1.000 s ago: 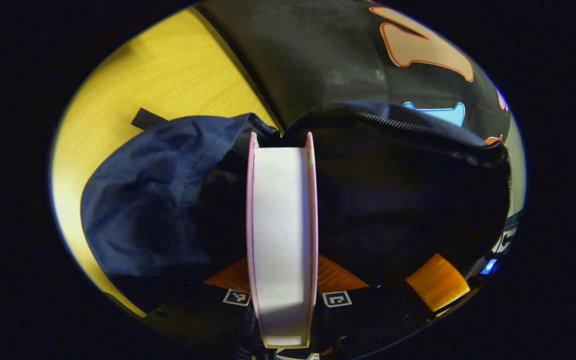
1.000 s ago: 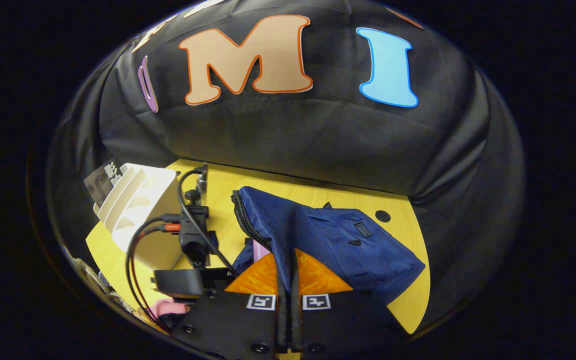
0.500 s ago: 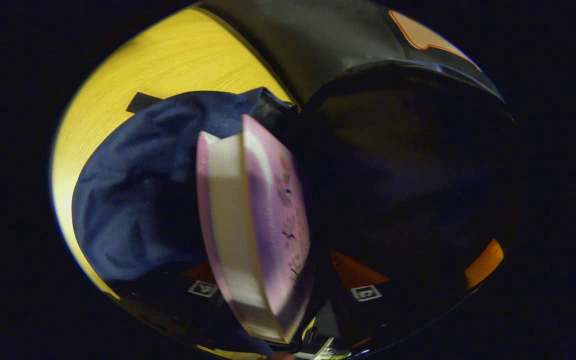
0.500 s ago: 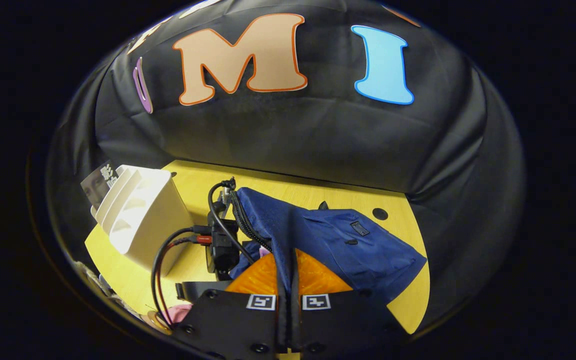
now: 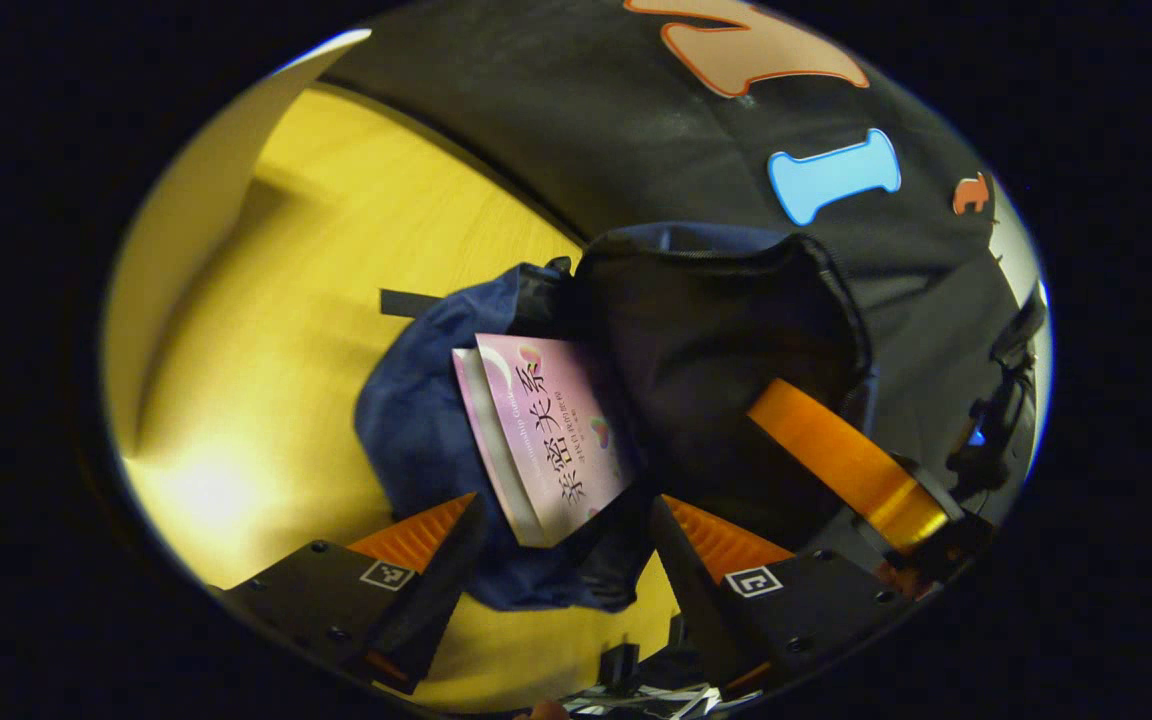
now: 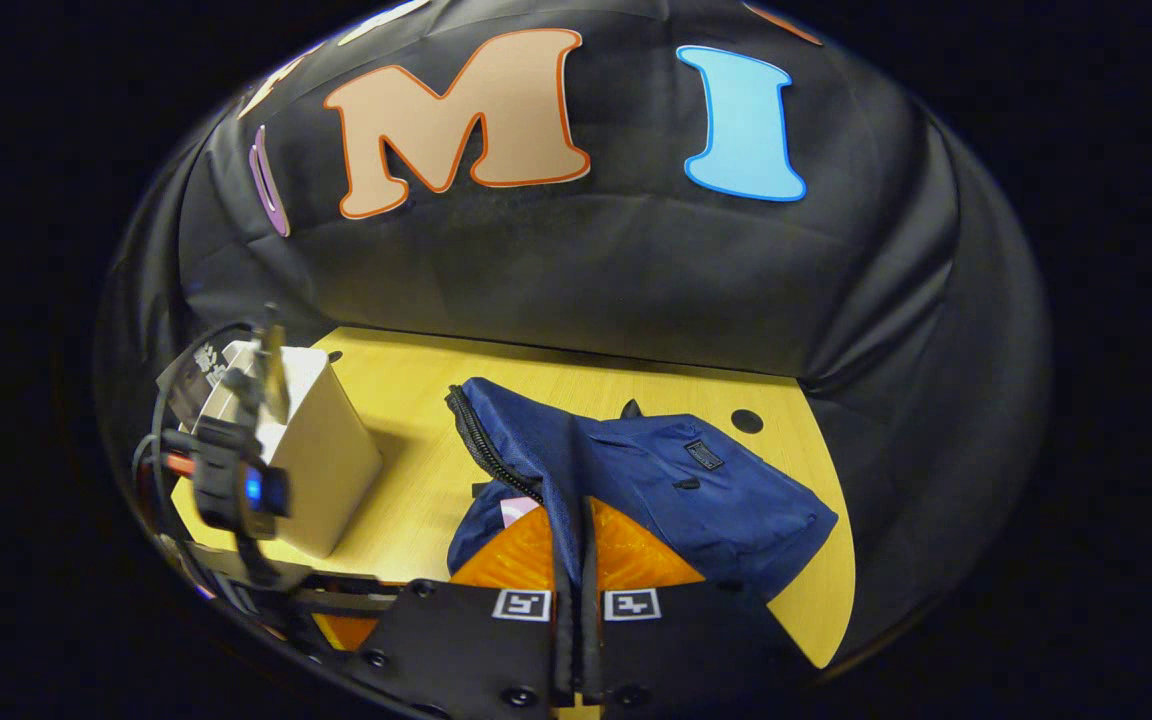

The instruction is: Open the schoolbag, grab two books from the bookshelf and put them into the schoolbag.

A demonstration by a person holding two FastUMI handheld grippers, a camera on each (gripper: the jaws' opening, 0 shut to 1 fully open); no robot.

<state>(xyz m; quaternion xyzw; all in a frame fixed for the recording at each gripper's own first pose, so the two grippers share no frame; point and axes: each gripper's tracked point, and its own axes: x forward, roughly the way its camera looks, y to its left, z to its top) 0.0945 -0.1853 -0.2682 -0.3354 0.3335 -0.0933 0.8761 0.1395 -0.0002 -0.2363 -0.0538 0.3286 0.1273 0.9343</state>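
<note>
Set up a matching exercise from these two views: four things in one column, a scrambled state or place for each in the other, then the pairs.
1. left gripper
2. right gripper
3. pink book
4. bookshelf

A. pinching the schoolbag's flap
B. lying in the bag's mouth
C. fingers spread, holding nothing
D. standing on the yellow table

Pairs: 1-C, 2-A, 3-B, 4-D

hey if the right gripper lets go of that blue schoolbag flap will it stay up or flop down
Likely flop: the schoolbag is thin, creased cloth that sags wherever the right gripper isn't pinching it. It probably weighs little. The pink book leaning in the mouth might prop the flap partly open.
</note>
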